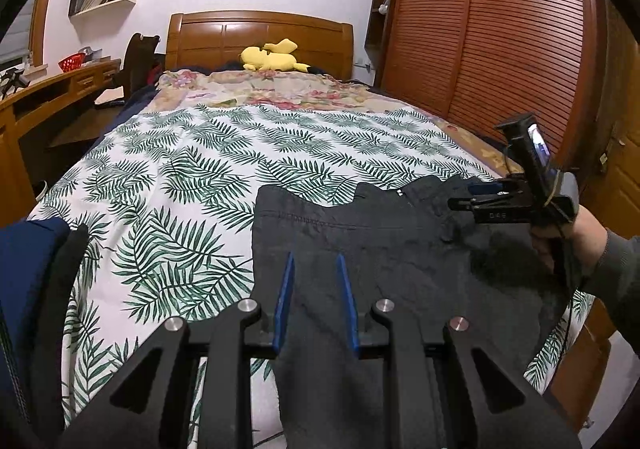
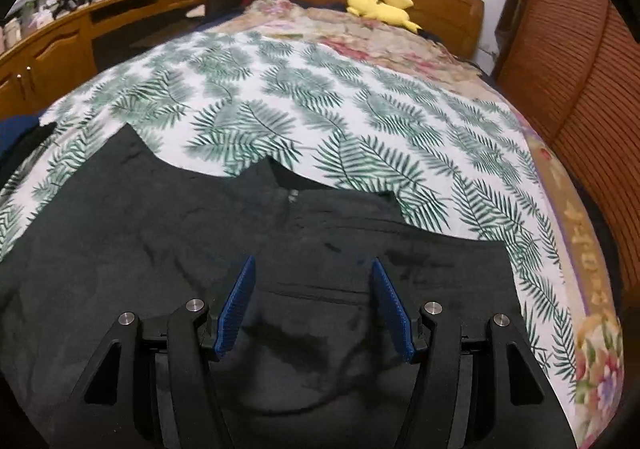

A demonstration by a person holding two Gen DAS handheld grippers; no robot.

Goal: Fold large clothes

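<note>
A large black garment lies spread on the near end of the bed, on a white sheet with green leaves. It also fills the near part of the right wrist view. My left gripper hovers over the garment's left part, its blue fingers a small way apart with nothing between them. My right gripper is wide open just above the garment's middle. It also shows in the left wrist view, over the garment's far right corner.
A yellow plush toy lies by the wooden headboard. A slatted wooden wardrobe stands right of the bed. A wooden desk runs along the left. Blue and dark clothing lies at the near left.
</note>
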